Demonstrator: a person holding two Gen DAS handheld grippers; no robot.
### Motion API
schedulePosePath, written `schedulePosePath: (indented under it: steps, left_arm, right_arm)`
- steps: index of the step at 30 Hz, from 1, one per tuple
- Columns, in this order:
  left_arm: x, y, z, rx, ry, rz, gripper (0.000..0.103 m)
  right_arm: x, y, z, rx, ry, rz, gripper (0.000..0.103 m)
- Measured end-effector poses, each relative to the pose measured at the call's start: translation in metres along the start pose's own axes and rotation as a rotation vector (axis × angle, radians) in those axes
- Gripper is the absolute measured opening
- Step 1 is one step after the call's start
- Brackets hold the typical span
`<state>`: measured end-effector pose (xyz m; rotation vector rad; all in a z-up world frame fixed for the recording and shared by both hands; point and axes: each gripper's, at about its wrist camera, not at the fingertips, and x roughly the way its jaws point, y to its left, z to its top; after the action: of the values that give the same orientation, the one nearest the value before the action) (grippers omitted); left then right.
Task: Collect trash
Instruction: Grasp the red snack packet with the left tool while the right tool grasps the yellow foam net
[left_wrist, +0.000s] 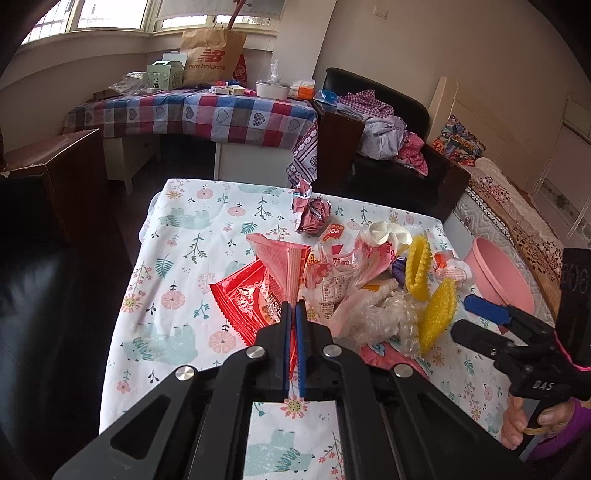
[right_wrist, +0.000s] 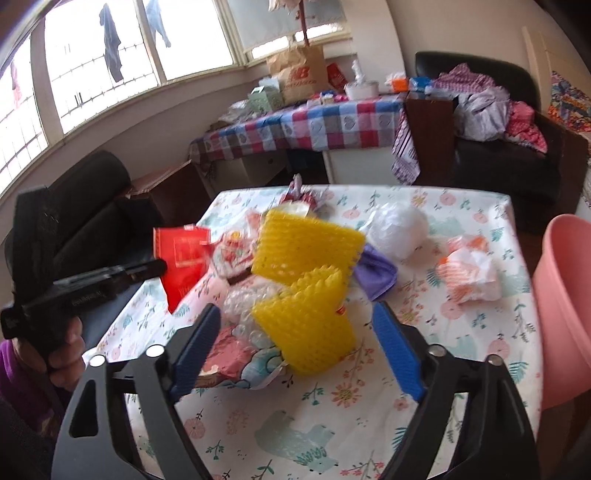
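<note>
Floral bench (left_wrist: 177, 266): our left gripper (left_wrist: 294, 308) fingers pinch red wrapper (left_wrist: 243, 295); right gripper (right_wrist: 295, 325) fingers spread round yellow foam net (right_wrist: 306, 332), shd close gently.

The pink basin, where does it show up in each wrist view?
Left wrist view: the pink basin sits at the right, past the table's far right edge, behind the right gripper.
Right wrist view: the pink basin fills the right edge.
Shared landmark: the yellow foam nets.
</note>
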<state>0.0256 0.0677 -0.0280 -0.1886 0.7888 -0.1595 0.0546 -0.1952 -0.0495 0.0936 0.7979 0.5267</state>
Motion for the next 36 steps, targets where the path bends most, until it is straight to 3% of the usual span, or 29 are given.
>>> schedulePosePath:
  steps: [6, 13, 15, 19, 25, 28, 29, 30, 31, 32, 36]
  left_arm:
    - [-0.011, 0.007, 0.001, -0.03, -0.01, -0.007, 0.002]
    - [-0.017, 0.001, 0.0, -0.024, -0.024, -0.01, 0.002]
    - [-0.02, -0.002, 0.002, -0.019, -0.033, -0.009, 0.002]
    - [-0.031, -0.01, 0.005, -0.003, -0.06, -0.011, 0.002]
    - [-0.042, -0.019, 0.01, 0.013, -0.09, -0.022, 0.002]
    - [-0.043, -0.021, 0.009, 0.009, -0.092, -0.034, 0.002]
    - [-0.043, -0.021, 0.008, 0.009, -0.09, -0.038, 0.002]
    - [-0.042, -0.021, 0.008, 0.008, -0.088, -0.042, 0.002]
    - [-0.042, -0.02, 0.007, 0.008, -0.085, -0.046, 0.002]
    - [-0.042, -0.02, 0.006, 0.007, -0.084, -0.048, 0.002]
    - [-0.041, -0.014, 0.004, 0.0, -0.082, -0.054, 0.002]
  right_arm:
    - [0.018, 0.002, -0.006, 0.003, 0.079, 0.017, 0.046]
    - [0.014, -0.004, -0.01, 0.031, 0.091, -0.001, 0.02]
    - [0.01, -0.008, -0.009, 0.038, 0.083, -0.005, 0.007]
    - [-0.004, -0.012, -0.007, 0.039, 0.043, -0.013, 0.004]
    - [-0.019, -0.017, -0.006, 0.055, 0.009, -0.003, 0.004]
    - [-0.017, -0.012, -0.005, 0.053, 0.031, -0.008, 0.006]
    - [-0.015, -0.01, -0.005, 0.051, 0.041, -0.006, 0.019]
    - [-0.013, -0.009, -0.005, 0.054, 0.047, 0.0, 0.039]
    - [-0.01, -0.008, -0.005, 0.061, 0.047, 0.007, 0.046]
    - [-0.008, -0.007, -0.005, 0.07, 0.046, 0.013, 0.05]
    - [0.003, 0.007, 0.002, 0.031, 0.042, -0.017, 0.051]
